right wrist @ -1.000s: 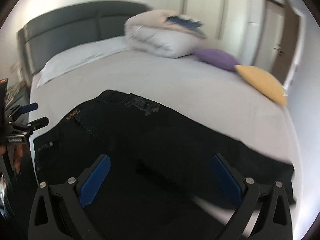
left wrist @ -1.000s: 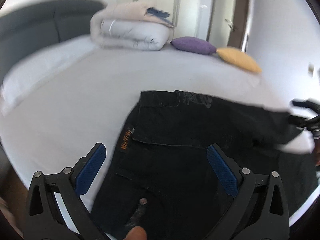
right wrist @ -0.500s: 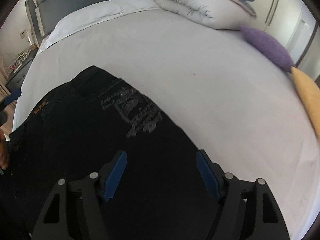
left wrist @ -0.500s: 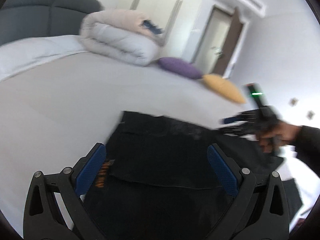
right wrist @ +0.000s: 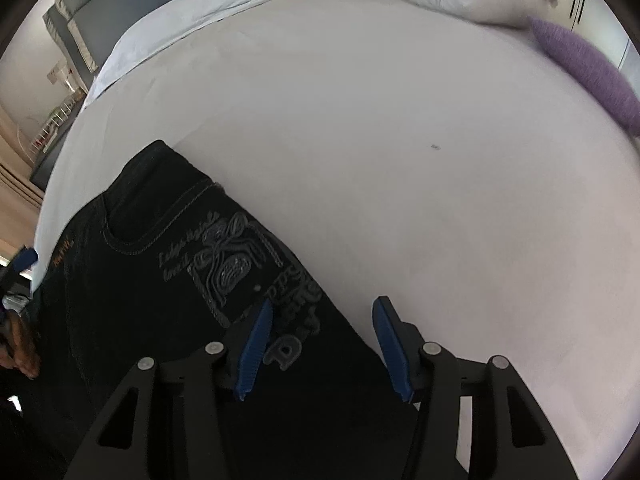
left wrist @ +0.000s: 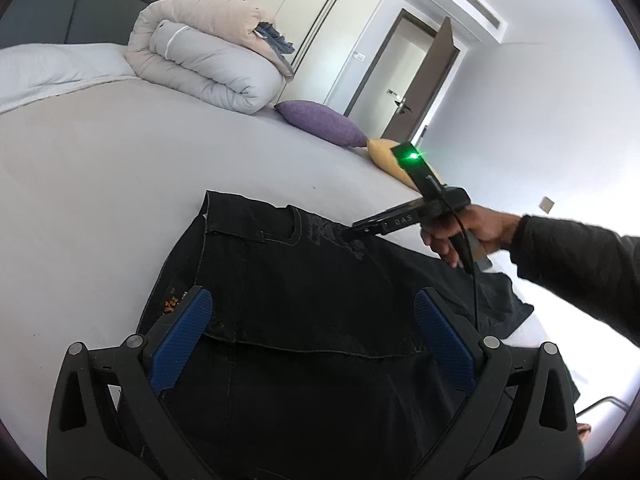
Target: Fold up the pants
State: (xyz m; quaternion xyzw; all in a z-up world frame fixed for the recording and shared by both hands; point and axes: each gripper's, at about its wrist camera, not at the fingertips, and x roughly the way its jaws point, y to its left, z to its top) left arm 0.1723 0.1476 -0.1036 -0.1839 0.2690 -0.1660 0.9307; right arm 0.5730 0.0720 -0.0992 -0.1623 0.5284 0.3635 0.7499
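Black jeans (left wrist: 304, 320) lie flat on the grey bed, waistband toward the far side, with an embroidered patch (right wrist: 240, 264) on the hip. My left gripper (left wrist: 312, 324) is wide open above the near part of the jeans, holding nothing. My right gripper (right wrist: 320, 328) is open with its jaws narrowed, straddling the far side edge of the jeans next to the patch. In the left wrist view the right gripper (left wrist: 352, 232) reaches in from the right, tips at the jeans' far edge.
A rolled duvet (left wrist: 208, 64) lies at the back of the bed (left wrist: 100, 184). A purple cushion (left wrist: 320, 124) and a yellow cushion (left wrist: 384, 156) lie behind the jeans. A dark headboard (right wrist: 120, 4) and a pillow are at the left.
My right gripper has come down toward the far side edge of the jeans and its jaws have narrowed. My left gripper has tilted up and stays wide open.
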